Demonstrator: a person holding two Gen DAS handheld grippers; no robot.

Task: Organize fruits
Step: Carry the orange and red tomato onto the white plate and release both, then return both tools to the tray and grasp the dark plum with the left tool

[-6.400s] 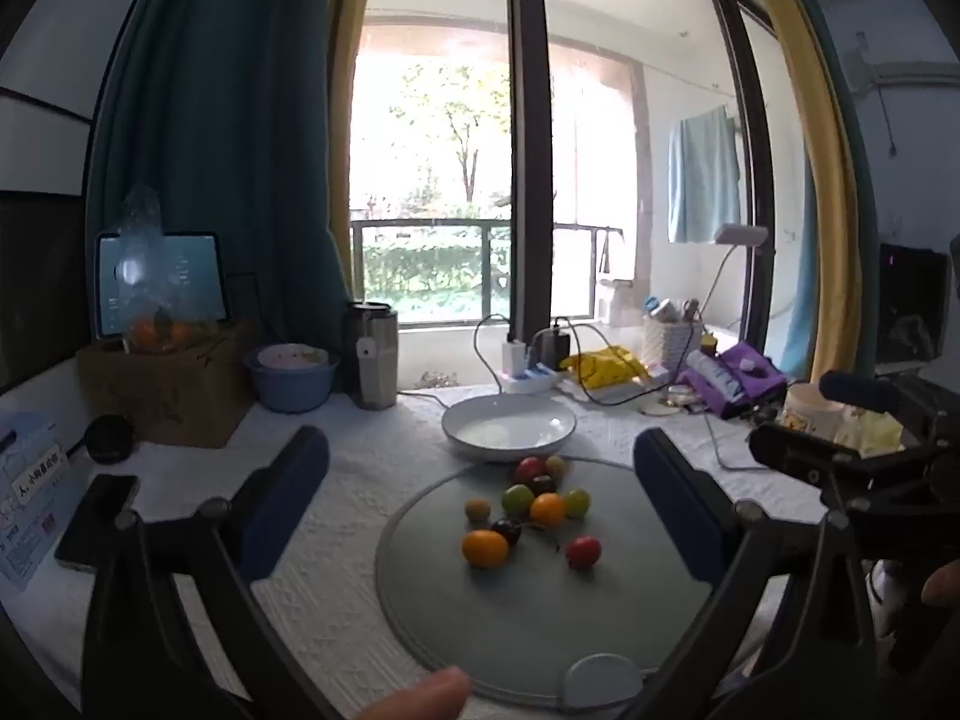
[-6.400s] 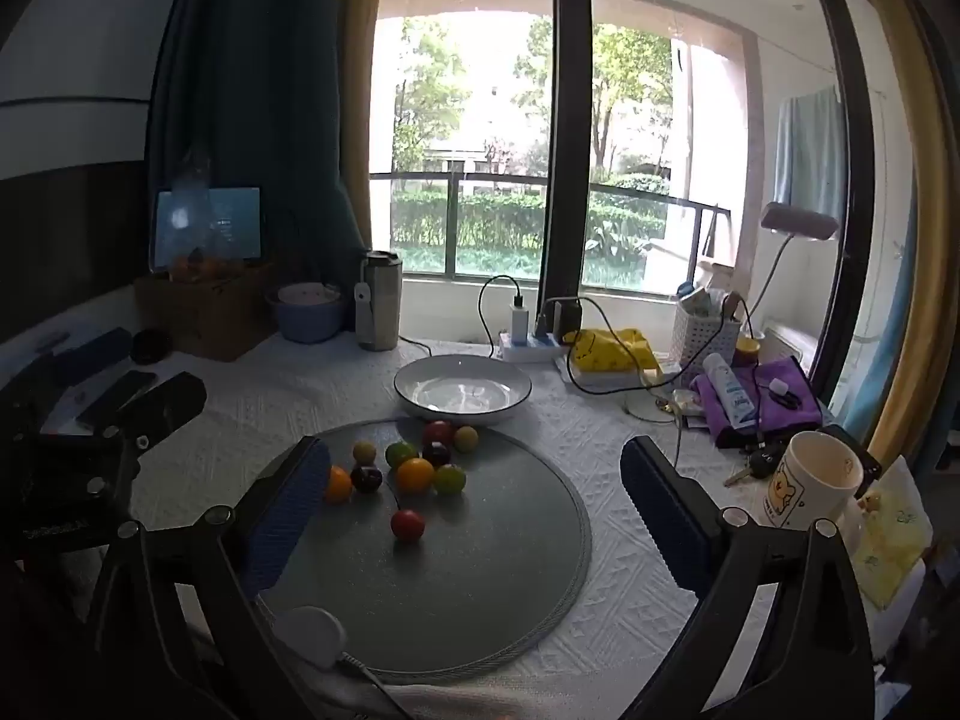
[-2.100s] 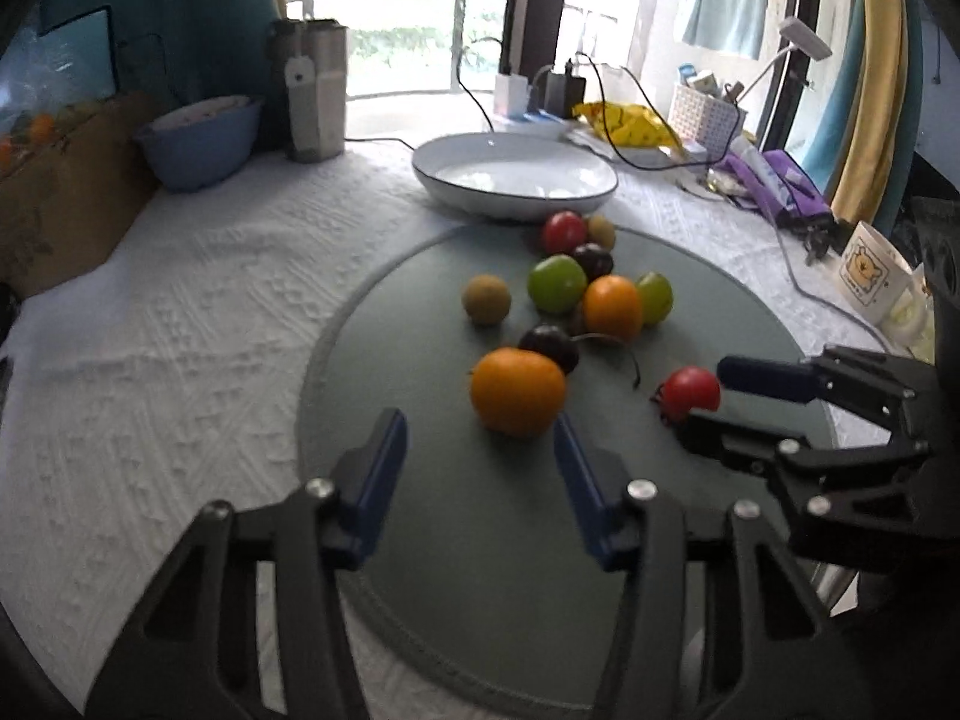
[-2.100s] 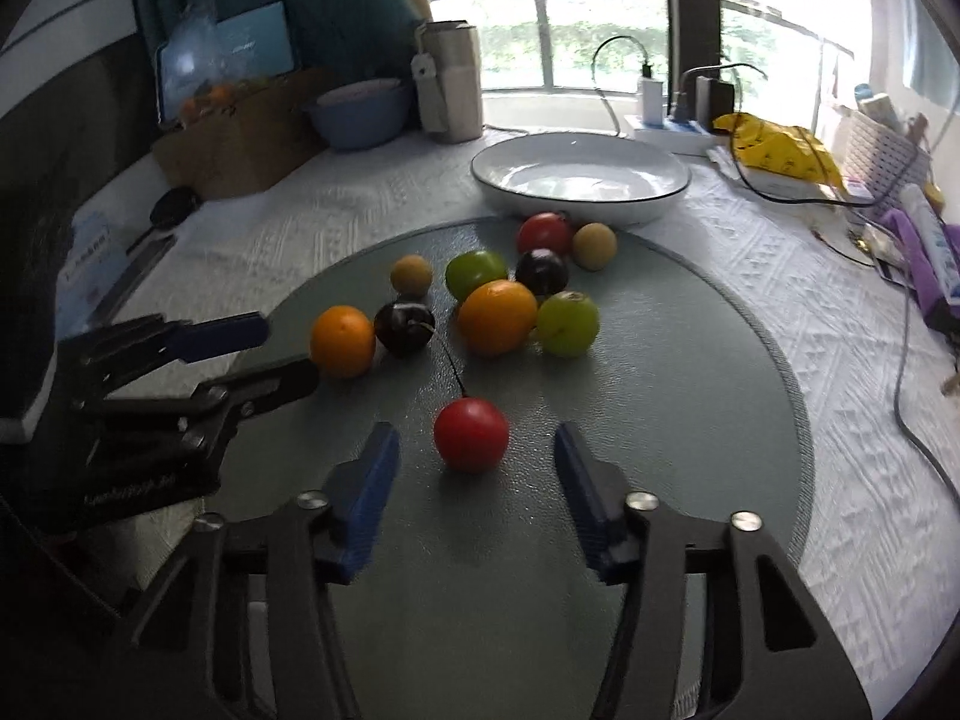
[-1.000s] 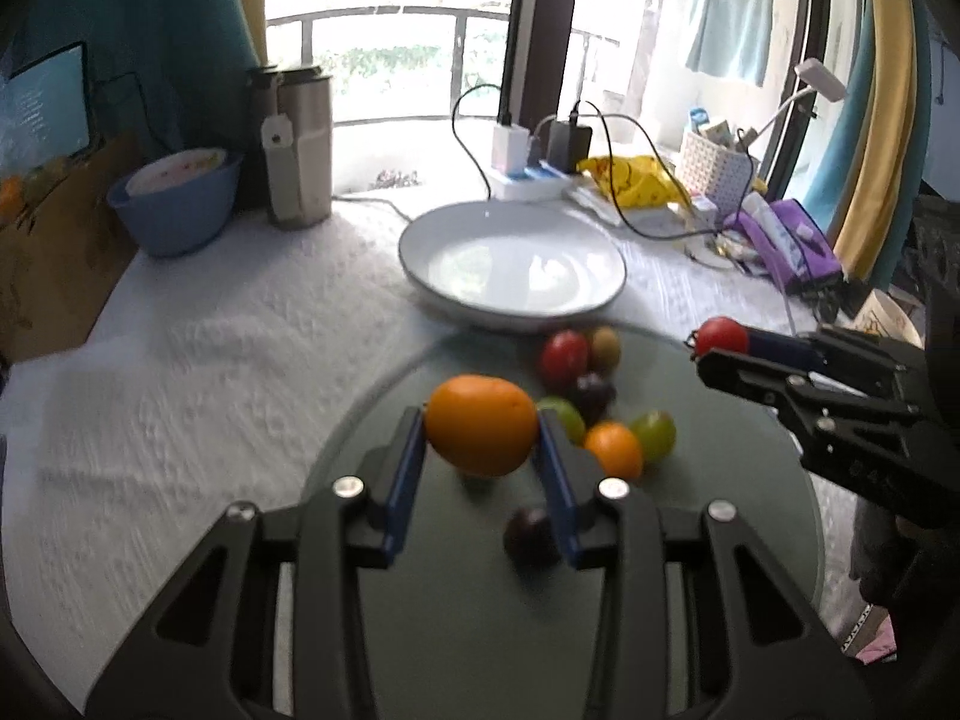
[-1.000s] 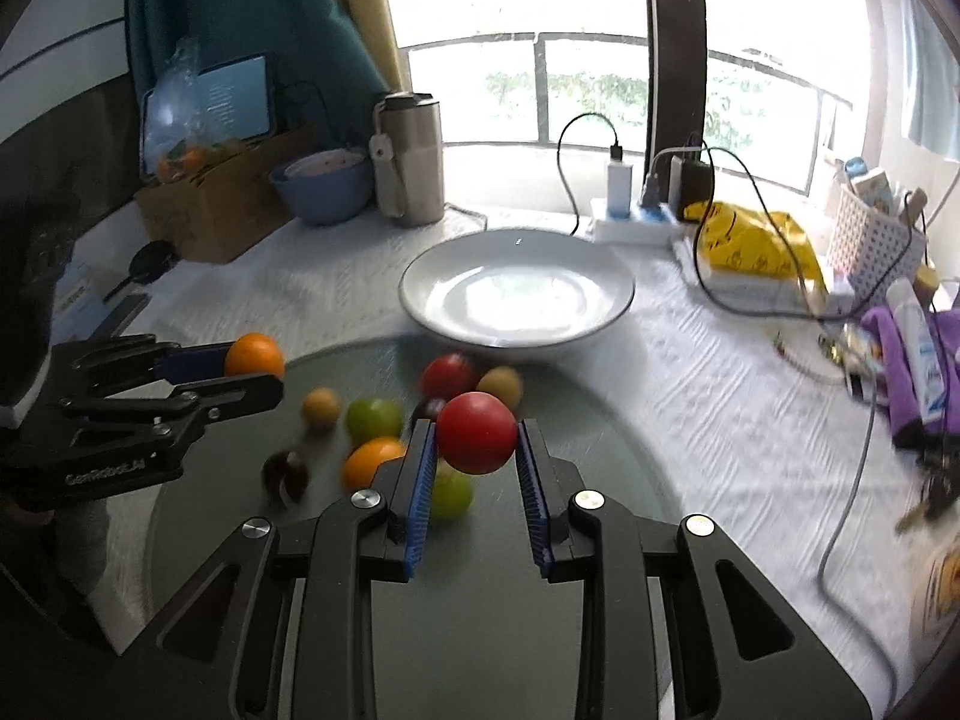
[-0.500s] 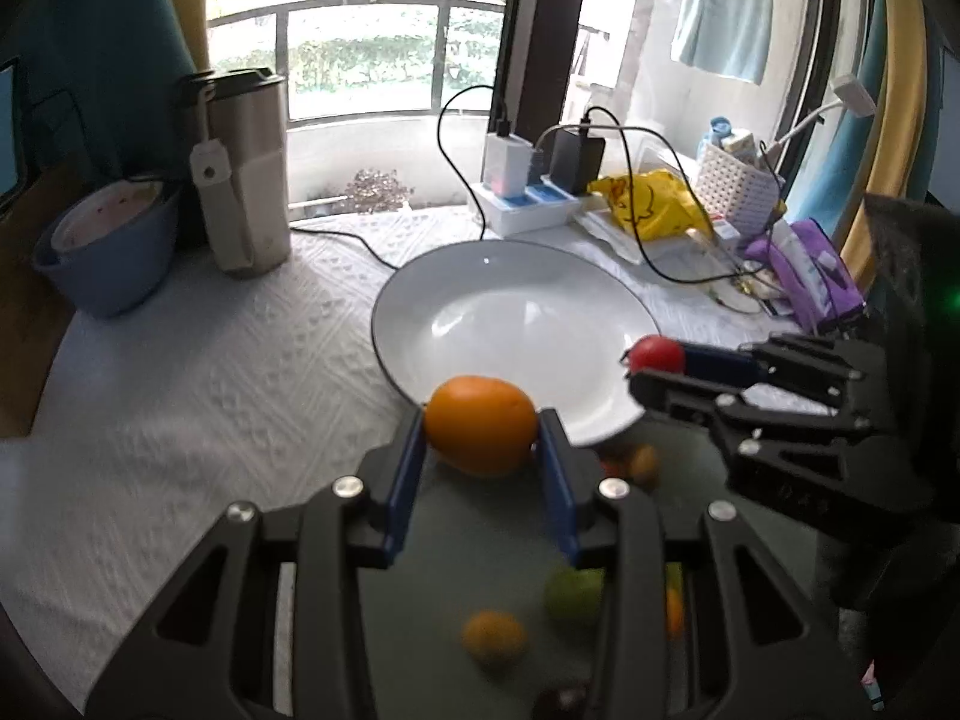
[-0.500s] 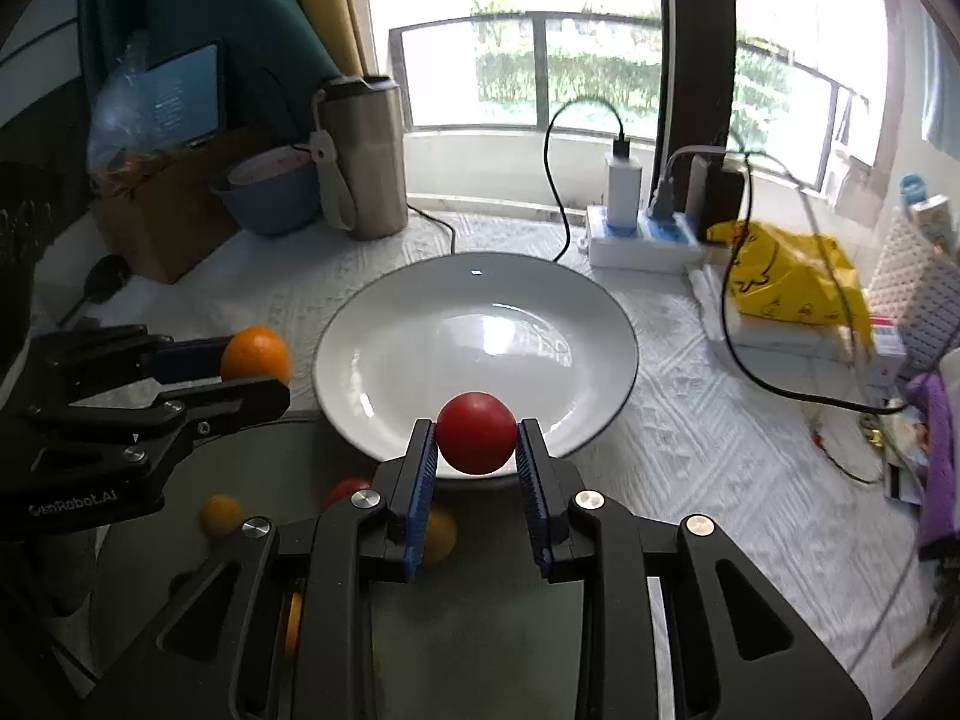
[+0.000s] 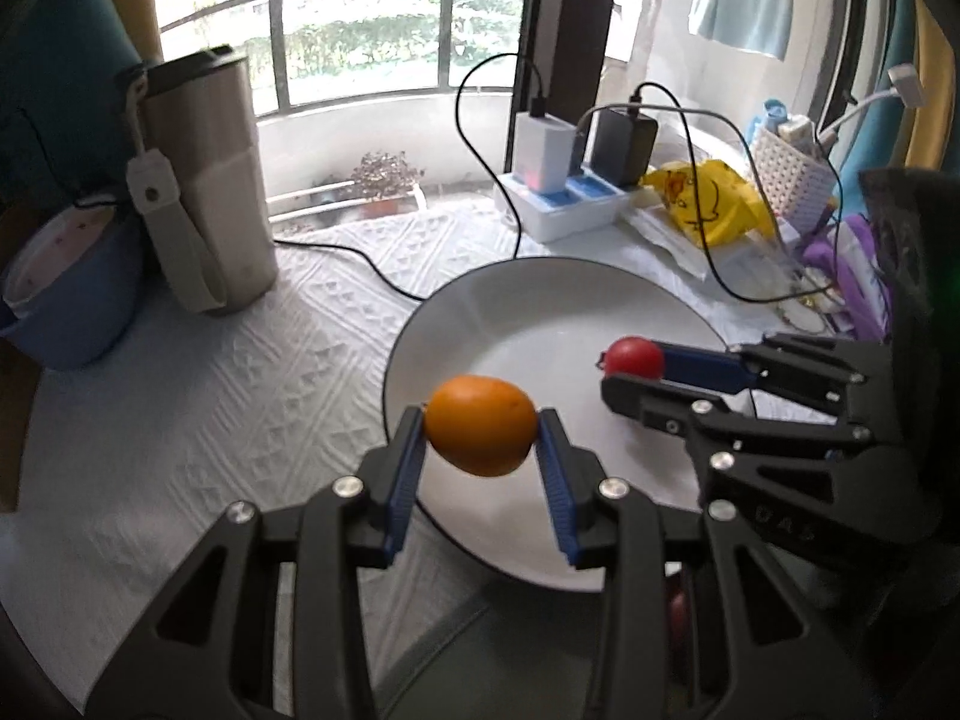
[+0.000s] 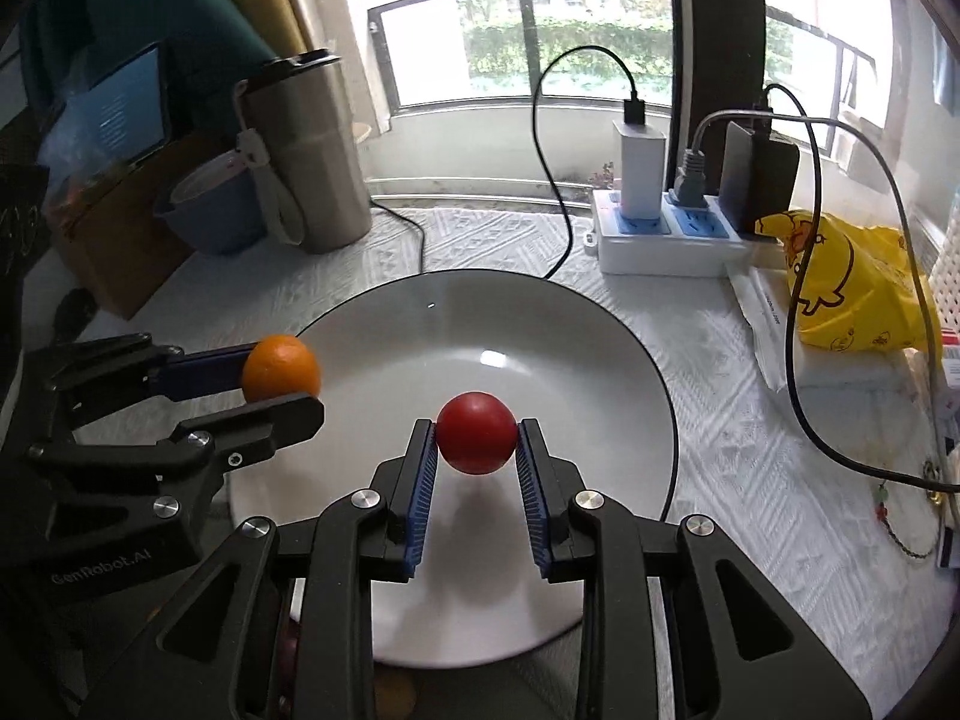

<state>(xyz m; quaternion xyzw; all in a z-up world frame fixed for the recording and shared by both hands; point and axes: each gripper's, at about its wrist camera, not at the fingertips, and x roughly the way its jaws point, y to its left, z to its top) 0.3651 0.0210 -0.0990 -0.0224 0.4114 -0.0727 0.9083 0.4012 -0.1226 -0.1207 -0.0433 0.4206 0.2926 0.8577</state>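
Over the white plate, two fruits arrive at once — the left gripper clamped on one orange, the right gripper pinching one red fruit. The plate holds nothing yet — neither fruit is released, and a few more fruits show dimly below the plate's near rim.

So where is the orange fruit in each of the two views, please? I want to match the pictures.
Left wrist view: the orange fruit is in the lower centre, clamped in the left gripper, over the near rim of the white plate.
Right wrist view: the orange fruit is at the left, by the plate's left rim.
Shared landmark: the steel tumbler behind the plate.
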